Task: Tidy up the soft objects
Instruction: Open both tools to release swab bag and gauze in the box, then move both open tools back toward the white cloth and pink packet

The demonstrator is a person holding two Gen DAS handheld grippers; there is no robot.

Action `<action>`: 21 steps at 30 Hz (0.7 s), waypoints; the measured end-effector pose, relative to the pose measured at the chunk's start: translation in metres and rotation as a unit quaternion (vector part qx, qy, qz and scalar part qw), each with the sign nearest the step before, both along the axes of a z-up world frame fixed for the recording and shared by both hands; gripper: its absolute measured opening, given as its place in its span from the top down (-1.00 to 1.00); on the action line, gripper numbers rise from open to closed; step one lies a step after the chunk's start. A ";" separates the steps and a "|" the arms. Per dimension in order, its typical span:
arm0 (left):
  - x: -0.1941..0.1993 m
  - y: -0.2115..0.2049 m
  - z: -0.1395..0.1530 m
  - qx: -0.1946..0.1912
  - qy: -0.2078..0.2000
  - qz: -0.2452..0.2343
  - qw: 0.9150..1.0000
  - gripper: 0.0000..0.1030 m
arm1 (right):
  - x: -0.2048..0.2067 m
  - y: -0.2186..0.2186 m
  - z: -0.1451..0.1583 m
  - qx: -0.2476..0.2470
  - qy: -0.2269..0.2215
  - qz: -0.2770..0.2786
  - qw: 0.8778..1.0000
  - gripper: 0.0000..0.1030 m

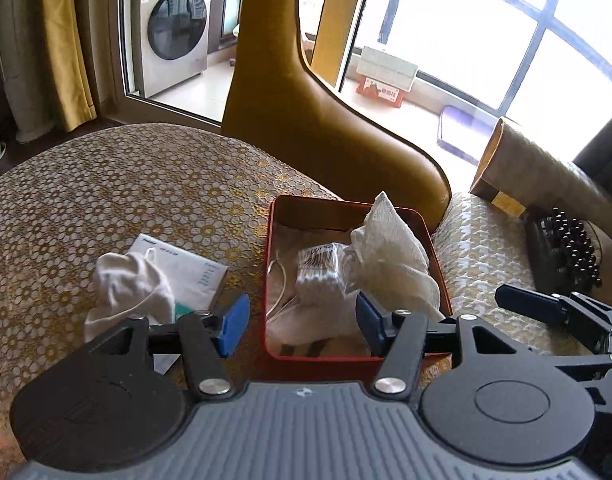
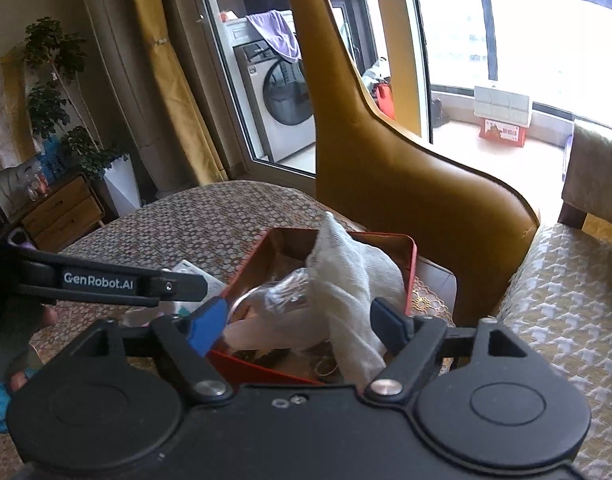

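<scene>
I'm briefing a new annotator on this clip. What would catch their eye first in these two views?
Most striking is the red tin on the patterned tablecloth, stuffed with a white gauze cloth that pokes up over its rim, beside a clear plastic packet. Left of the tin, a crumpled white sock lies on a paper booklet. Behind stands a mustard-yellow chair back, and both the left gripper and right gripper stand open, holding nothing.

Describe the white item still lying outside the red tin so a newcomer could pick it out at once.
Start at the round table with the gold floral lace cloth, then find the red tin near its edge. Left of the tin, a crumpled white sock lies on a white printed packet. Unlike the gauzy cloth and plastic-wrapped bundle, it sits outside the tin.
</scene>
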State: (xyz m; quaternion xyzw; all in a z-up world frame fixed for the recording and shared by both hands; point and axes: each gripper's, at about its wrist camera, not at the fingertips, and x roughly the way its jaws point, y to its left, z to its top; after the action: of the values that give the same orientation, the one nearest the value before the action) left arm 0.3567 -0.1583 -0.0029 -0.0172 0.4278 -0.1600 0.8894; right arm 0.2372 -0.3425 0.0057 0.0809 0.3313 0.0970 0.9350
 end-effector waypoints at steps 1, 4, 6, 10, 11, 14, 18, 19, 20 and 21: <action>-0.004 0.004 0.002 -0.002 -0.002 0.001 1.000 -0.22 | -0.003 0.002 0.002 0.000 -0.002 0.003 1.000 -0.59; -0.017 0.016 0.007 -0.009 -0.007 0.000 1.000 -0.22 | -0.012 0.010 0.007 -0.001 -0.008 0.012 1.000 -0.64; -0.027 0.025 0.010 -0.012 -0.010 0.000 1.000 -0.22 | -0.019 0.018 0.012 0.001 -0.012 0.021 1.000 -0.67; -0.045 0.045 0.014 -0.012 -0.020 -0.001 1.000 -0.22 | -0.032 0.036 0.019 -0.002 -0.022 0.040 0.999 -0.76; -0.048 0.050 0.014 -0.013 -0.021 -0.001 1.000 -0.23 | -0.035 0.042 0.021 -0.004 -0.025 0.046 0.999 -0.78; -0.060 0.067 0.016 -0.017 -0.024 0.002 1.000 -0.36 | -0.043 0.058 0.026 -0.009 -0.030 0.059 0.998 -0.82; -0.074 0.089 0.018 -0.015 -0.037 0.004 0.999 -0.52 | -0.053 0.075 0.029 -0.014 -0.041 0.076 0.996 -0.88; -0.076 0.095 0.018 -0.013 -0.037 0.005 0.999 -0.52 | -0.055 0.079 0.029 -0.017 -0.043 0.080 0.996 -0.89; -0.078 0.099 0.018 -0.013 -0.037 0.005 0.999 -0.52 | -0.059 0.084 0.028 -0.022 -0.046 0.085 0.995 -0.89; -0.079 0.104 0.018 -0.012 -0.037 0.006 0.999 -0.52 | -0.060 0.088 0.027 -0.026 -0.048 0.090 0.994 -0.89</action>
State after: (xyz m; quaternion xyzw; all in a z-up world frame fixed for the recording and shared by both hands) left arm 0.2776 -0.0545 0.0148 -0.0248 0.3924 -0.1605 0.9053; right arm 0.1768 -0.2547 0.0331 0.0216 0.2942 0.1755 0.9392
